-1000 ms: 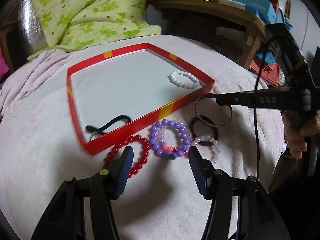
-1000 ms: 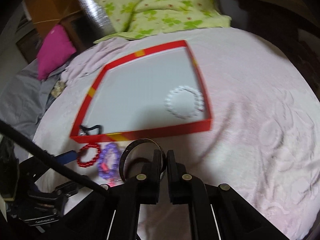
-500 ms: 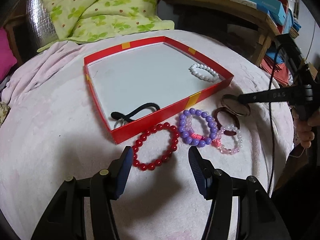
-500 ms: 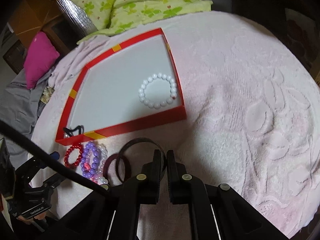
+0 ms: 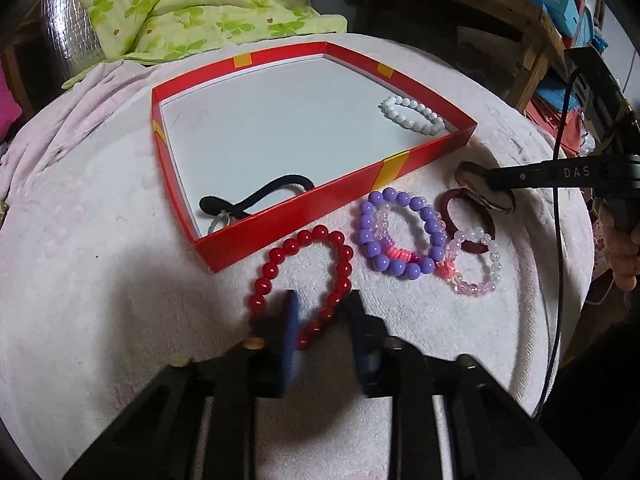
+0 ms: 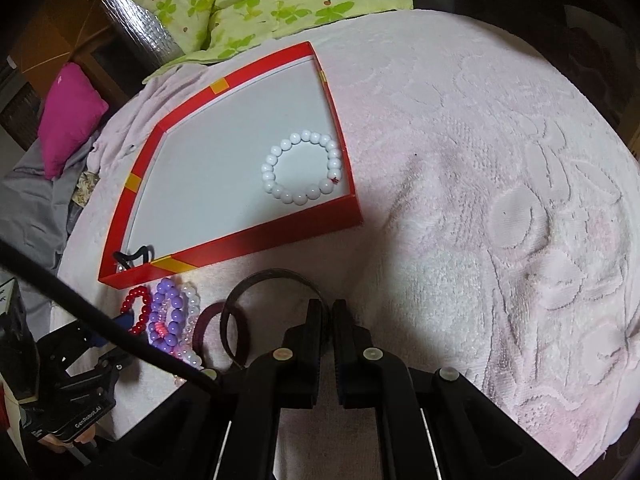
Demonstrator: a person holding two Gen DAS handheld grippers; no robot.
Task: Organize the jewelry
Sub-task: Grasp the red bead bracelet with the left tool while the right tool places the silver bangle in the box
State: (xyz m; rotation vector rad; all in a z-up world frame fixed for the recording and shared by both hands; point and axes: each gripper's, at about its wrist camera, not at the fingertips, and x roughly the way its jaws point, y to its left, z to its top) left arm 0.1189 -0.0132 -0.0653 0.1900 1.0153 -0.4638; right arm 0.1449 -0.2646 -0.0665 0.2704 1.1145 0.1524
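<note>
A red bead bracelet lies on the pink blanket in front of the red tray. My left gripper is closing on its near arc, and the blurred pads touch the beads on both sides. Beside it lie a purple bead bracelet, a clear pink one and a dark red ring. My right gripper is shut on a dark bangle held low over that ring. The tray holds a white bead bracelet and a black hair tie.
A green flowered quilt lies behind the tray, and a magenta cushion sits off the blanket's left side. A wooden shelf with boxes stands at the back right. A black cable hangs by the right gripper.
My left gripper sank toward the red bracelet and its jaws drew in around the near beads. The right gripper lowered the bangle from above the tray's edge to just over the dark red ring.
</note>
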